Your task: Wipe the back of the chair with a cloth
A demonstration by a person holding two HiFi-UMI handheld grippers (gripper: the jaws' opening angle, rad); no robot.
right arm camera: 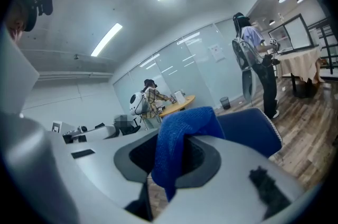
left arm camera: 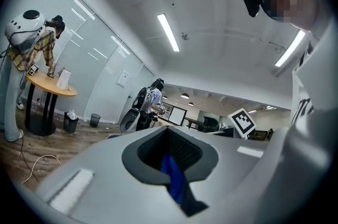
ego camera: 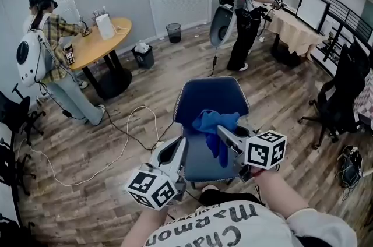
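The blue chair [ego camera: 207,97] stands right in front of me on the wood floor. A bright blue cloth [ego camera: 214,123] lies bunched on it, and my right gripper [ego camera: 222,134] is shut on that cloth. In the right gripper view the cloth [right arm camera: 182,130] bulges out between the closed jaws of that gripper [right arm camera: 169,162] and hangs down, with the chair [right arm camera: 248,128] just beyond. My left gripper [ego camera: 184,144] is at the chair's left edge. Its jaws [left arm camera: 170,159] are shut, and a strip of blue shows in their gap. I cannot tell whether that strip is pinched.
A person stands at a round wooden table [ego camera: 105,36] at the left, and another person [ego camera: 247,1] at a cloth-covered table [ego camera: 294,30] at the back right. Two bins [ego camera: 173,32] and a floor cable [ego camera: 119,144] lie left of the chair. A black office chair [ego camera: 341,100] is at the right.
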